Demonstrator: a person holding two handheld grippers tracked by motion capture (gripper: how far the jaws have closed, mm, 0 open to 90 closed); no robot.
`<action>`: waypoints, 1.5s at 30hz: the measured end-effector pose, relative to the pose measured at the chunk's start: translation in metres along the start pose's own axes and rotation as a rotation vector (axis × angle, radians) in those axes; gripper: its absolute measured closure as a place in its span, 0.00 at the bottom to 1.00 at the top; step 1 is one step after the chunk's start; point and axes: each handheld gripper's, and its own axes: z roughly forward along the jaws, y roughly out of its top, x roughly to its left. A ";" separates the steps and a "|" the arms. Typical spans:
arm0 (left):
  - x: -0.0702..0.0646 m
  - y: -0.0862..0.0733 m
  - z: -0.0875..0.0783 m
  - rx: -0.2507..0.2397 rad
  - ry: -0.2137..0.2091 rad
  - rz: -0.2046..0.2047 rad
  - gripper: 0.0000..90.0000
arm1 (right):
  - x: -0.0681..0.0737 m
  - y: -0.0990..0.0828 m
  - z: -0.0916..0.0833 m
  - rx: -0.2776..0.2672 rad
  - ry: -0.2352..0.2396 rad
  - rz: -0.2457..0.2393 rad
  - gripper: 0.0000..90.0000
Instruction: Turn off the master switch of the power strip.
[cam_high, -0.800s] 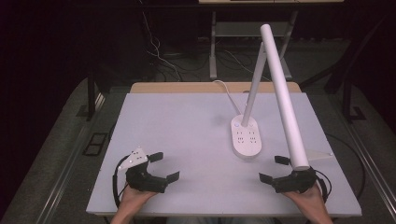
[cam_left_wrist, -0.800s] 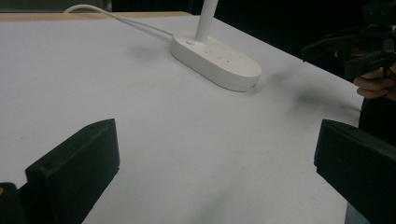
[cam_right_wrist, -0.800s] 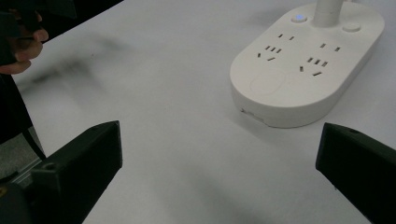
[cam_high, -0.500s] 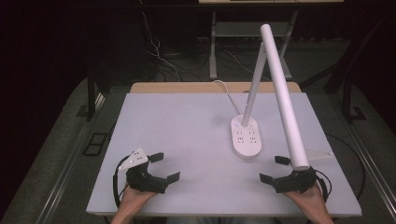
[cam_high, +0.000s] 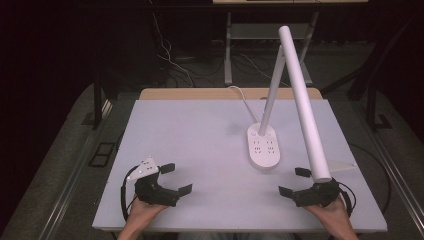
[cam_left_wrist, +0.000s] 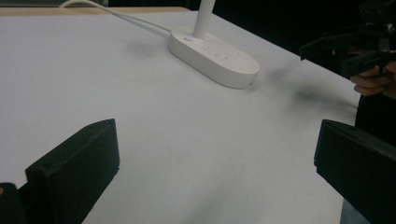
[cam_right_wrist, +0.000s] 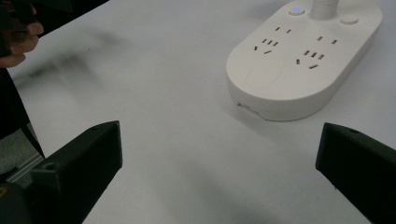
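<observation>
both claws, left claw (cam_high: 176, 178) and right claw (cam_high: 294, 181), gape near the lamp base (cam_high: 264, 146).

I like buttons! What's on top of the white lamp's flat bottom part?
On the lamp base sit socket holes, a blue-lit button, another round button and the lamp's stem. Whatever lies under the stem is hidden.

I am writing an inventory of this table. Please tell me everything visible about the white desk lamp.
The white desk lamp looks like matte plastic. Its oval base lies flat on the table, right of centre, with socket slots and a small lit button on top. A slim stem leans up to a long tubular head slanting down toward the person. A white cord runs back. Nothing grips it.
</observation>
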 end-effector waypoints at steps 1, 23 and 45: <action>0.000 0.001 0.000 0.002 -0.002 0.000 0.00 | 0.000 0.000 0.000 0.002 0.000 0.003 0.00; -0.001 0.025 0.007 0.044 -0.005 0.030 0.00 | -0.001 -0.001 -0.001 0.011 0.007 0.003 0.00; 0.004 0.059 0.028 0.103 -0.045 0.047 0.00 | -0.001 -0.002 0.000 0.021 0.022 -0.005 0.00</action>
